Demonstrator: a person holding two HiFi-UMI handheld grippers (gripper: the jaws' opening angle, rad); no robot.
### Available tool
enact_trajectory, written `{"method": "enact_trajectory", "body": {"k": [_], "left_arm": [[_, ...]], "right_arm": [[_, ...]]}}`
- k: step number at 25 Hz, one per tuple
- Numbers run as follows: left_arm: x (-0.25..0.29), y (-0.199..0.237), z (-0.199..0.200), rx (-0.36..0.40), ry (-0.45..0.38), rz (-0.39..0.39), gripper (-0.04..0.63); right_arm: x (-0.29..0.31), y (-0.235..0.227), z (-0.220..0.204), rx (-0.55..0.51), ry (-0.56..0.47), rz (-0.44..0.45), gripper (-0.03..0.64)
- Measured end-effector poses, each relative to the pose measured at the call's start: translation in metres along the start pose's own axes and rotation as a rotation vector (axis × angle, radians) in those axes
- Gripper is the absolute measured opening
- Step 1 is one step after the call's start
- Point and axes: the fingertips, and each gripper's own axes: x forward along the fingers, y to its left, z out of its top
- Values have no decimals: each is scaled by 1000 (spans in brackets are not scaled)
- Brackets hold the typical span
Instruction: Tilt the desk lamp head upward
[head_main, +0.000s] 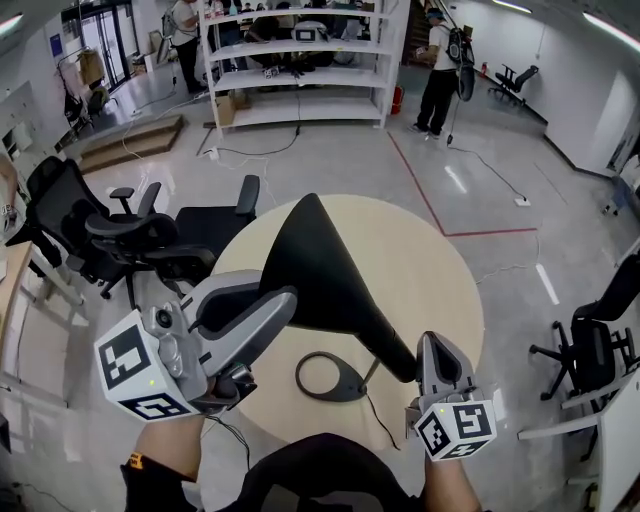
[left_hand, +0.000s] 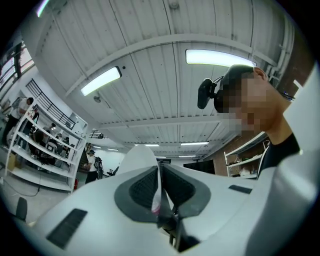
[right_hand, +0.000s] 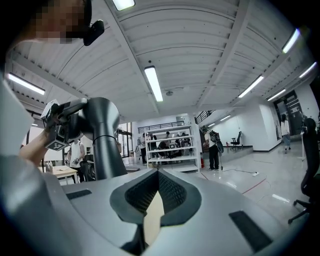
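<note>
A black desk lamp stands on the round wooden table (head_main: 440, 270). Its cone head (head_main: 320, 275) hangs over the table, and its ring base (head_main: 335, 380) sits near the front edge. My left gripper (head_main: 285, 300) is at the head's left rim and is shut on it. In the left gripper view a thin pale edge of the shade (left_hand: 157, 197) sits pinched between the pads of that gripper (left_hand: 159, 175). My right gripper (head_main: 437, 350) hovers beside the head's narrow end, shut, with nothing held. The right gripper view shows that gripper (right_hand: 158, 175) pointing past the lamp's black neck (right_hand: 102, 142).
Black office chairs stand left of the table (head_main: 130, 240) and at the right (head_main: 590, 350). White shelving (head_main: 300, 60) and a standing person (head_main: 440, 70) are far behind. A cable (head_main: 378, 412) runs from the lamp base to the table's front edge.
</note>
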Motion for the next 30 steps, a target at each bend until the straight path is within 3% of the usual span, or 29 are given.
{"method": "enact_trajectory", "body": {"k": [9, 16, 30], "left_arm": [[13, -10, 4, 85, 44, -4, 78], [16, -11, 6, 100, 52, 9, 78], [-12, -10, 16, 63, -71, 12, 80]], "right_arm": [[4, 1, -9, 21, 11, -38, 9], [4, 1, -8, 36, 8, -48, 9], [-7, 3, -5, -17, 19, -102, 11]]}}
